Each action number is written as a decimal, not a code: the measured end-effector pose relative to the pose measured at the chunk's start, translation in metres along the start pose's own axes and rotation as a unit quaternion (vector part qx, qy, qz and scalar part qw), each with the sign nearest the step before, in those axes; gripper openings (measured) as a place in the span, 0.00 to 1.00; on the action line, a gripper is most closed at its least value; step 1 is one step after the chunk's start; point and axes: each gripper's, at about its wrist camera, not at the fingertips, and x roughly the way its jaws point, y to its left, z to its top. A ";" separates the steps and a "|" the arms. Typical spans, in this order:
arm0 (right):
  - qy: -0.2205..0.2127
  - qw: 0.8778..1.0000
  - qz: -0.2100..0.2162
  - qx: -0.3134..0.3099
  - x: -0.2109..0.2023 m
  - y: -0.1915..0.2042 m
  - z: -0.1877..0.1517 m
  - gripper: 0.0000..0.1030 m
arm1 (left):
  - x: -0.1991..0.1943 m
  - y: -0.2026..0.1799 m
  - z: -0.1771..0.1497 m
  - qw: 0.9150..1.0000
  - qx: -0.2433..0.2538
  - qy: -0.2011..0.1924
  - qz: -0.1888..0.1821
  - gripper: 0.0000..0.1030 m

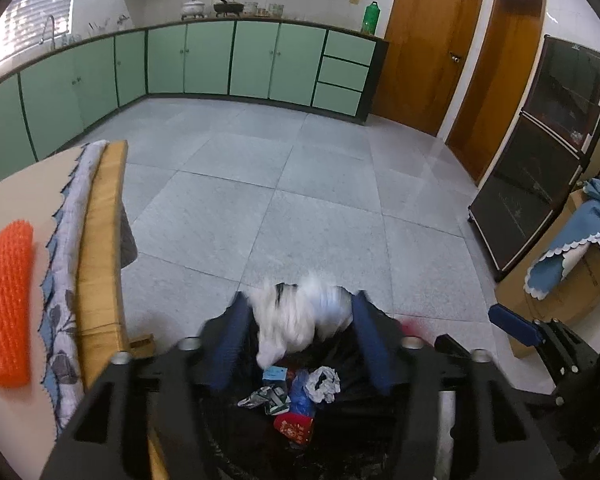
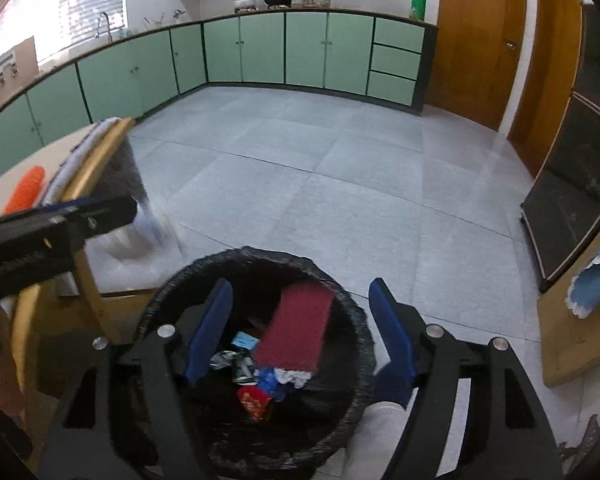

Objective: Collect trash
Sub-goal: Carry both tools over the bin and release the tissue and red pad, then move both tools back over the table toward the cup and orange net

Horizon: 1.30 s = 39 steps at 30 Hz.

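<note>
A round bin lined with a black bag [image 2: 352, 320] stands on the floor below both grippers. It holds a dark red sponge-like pad [image 2: 296, 328], a red packet [image 2: 254, 400], crumpled paper [image 1: 320, 384] and blue scraps [image 2: 268, 380]. My left gripper [image 1: 300, 312] is over the bin with a blurred white crumpled wad [image 1: 300, 312] between its blue fingers; I cannot tell if they grip it. My right gripper [image 2: 300, 324] is open and empty above the bin. The left gripper also shows in the right wrist view [image 2: 132, 210], with the white wad [image 2: 152, 232] at its tip.
A wooden table [image 1: 100, 240] with a floral cloth and an orange mesh piece [image 1: 8, 304] is at the left. Green cabinets [image 1: 204, 60] line the far wall. A dark glass cabinet [image 1: 540, 152] and a cardboard box with blue cloth [image 1: 572, 256] stand at the right.
</note>
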 end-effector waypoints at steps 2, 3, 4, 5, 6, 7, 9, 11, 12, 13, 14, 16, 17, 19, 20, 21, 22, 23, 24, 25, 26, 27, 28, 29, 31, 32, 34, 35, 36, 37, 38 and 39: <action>0.002 1.000 -0.009 0.005 0.002 -0.005 -0.002 0.71 | 0.000 -0.002 0.001 1.000 0.006 -0.002 0.000 0.58; 0.002 1.000 -0.013 0.010 0.001 -0.007 -0.002 0.73 | -0.002 -0.002 0.001 1.000 0.006 -0.004 -0.002 0.58; 0.001 1.000 -0.016 0.015 0.000 -0.009 -0.003 0.76 | -0.005 -0.001 0.001 1.000 0.005 -0.007 -0.002 0.58; -0.002 1.000 -0.018 0.019 -0.002 -0.011 -0.002 0.79 | -0.007 0.000 0.002 1.000 0.004 -0.010 -0.001 0.58; -0.005 1.000 -0.020 0.022 -0.005 -0.012 -0.002 0.80 | -0.013 0.002 0.003 1.000 0.002 -0.015 0.000 0.58; -0.010 0.999 -0.020 0.024 -0.009 -0.011 -0.001 0.84 | -0.018 0.005 0.002 1.000 -0.001 -0.021 0.002 0.58; -0.023 0.999 -0.017 0.032 -0.018 -0.009 0.002 0.88 | -0.032 0.012 0.004 0.999 -0.008 -0.036 0.010 0.60; -0.036 0.998 -0.005 0.042 -0.028 -0.004 0.007 0.91 | -0.053 0.022 0.004 0.998 -0.016 -0.058 0.027 0.64; -0.043 0.998 0.002 0.046 -0.034 -0.001 0.010 0.92 | -0.063 0.027 0.003 0.997 -0.018 -0.067 0.033 0.66; -0.051 0.997 0.009 0.051 -0.040 0.002 0.013 0.92 | -0.076 0.034 0.002 0.996 -0.021 -0.080 0.045 0.67; -0.062 0.996 0.018 0.054 -0.047 0.009 0.016 0.93 | -0.084 0.038 0.001 0.994 -0.022 -0.088 0.054 0.69; -0.076 0.995 0.033 0.056 -0.057 0.020 0.022 0.93 | -0.109 0.054 -0.005 0.990 -0.025 -0.109 0.085 0.70; -0.084 0.994 0.042 0.055 -0.062 0.030 0.025 0.93 | -0.123 0.066 -0.009 0.987 -0.032 -0.118 0.102 0.70; -0.098 0.992 0.060 0.046 -0.072 0.052 0.031 0.93 | -0.143 0.086 -0.016 0.982 -0.046 -0.129 0.126 0.71; -0.102 0.992 0.066 0.042 -0.075 0.061 0.033 0.93 | -0.151 0.095 -0.019 0.980 -0.052 -0.133 0.137 0.71; -0.107 0.991 0.075 0.036 -0.078 0.073 0.035 0.93 | -0.164 0.110 -0.024 0.976 -0.060 -0.140 0.157 0.71; -0.109 0.990 0.082 0.033 -0.080 0.081 0.036 0.94 | -0.171 0.119 -0.027 0.973 -0.064 -0.143 0.168 0.72; -0.112 0.989 0.092 0.026 -0.083 0.095 0.039 0.94 | -0.182 0.133 -0.031 0.969 -0.070 -0.147 0.185 0.72; -0.114 0.988 0.099 0.021 -0.085 0.106 0.041 0.93 | -0.189 0.143 -0.034 0.966 -0.075 -0.149 0.197 0.73; -0.115 0.988 0.107 0.015 -0.087 0.118 0.043 0.94 | -0.196 0.155 -0.038 0.963 -0.080 -0.150 0.211 0.73; -0.117 0.986 0.117 0.006 -0.088 0.132 0.046 0.94 | -0.202 0.163 -0.042 0.960 -0.083 -0.151 0.220 0.73; -0.119 0.985 0.123 0.000 -0.089 0.143 0.048 0.94 | -0.208 0.176 -0.046 0.957 -0.091 -0.150 0.231 0.73; -0.119 0.984 0.130 -0.010 -0.088 0.158 0.049 0.94 | -0.214 0.187 -0.049 0.954 -0.097 -0.149 0.239 0.73; -0.118 0.984 0.134 -0.015 -0.089 0.167 0.050 0.94 | -0.218 0.195 -0.052 0.952 -0.103 -0.149 0.246 0.73; -0.118 0.982 0.146 -0.026 -0.087 0.189 0.053 0.94 | -0.225 0.214 -0.061 0.948 -0.116 -0.146 0.259 0.73; -0.119 0.981 0.150 -0.030 -0.087 0.198 0.053 0.94 | -0.228 0.223 -0.065 0.946 -0.123 -0.144 0.265 0.73; -0.119 0.980 0.155 -0.044 -0.084 0.219 0.055 0.94 | -0.232 0.236 -0.071 0.943 -0.133 -0.141 0.271 0.73; -0.120 0.979 0.156 -0.049 -0.084 0.227 0.057 0.94 | -0.233 0.241 -0.073 0.941 -0.136 -0.140 0.276 0.73; -0.120 0.979 0.156 -0.053 -0.083 0.234 0.057 0.94 | -0.233 0.248 -0.075 0.939 -0.139 -0.140 0.281 0.73; -0.120 0.979 0.156 -0.060 -0.081 0.245 0.057 0.94 | -0.233 0.253 -0.076 0.938 -0.141 -0.138 0.284 0.73; -0.119 0.978 0.156 -0.065 -0.078 0.252 0.059 0.93 | -0.232 0.251 -0.076 0.937 -0.143 -0.137 0.287 0.73; -0.117 0.978 0.156 -0.068 -0.075 0.259 0.061 0.93 | -0.231 0.256 -0.077 0.936 -0.146 -0.136 0.289 0.73</action>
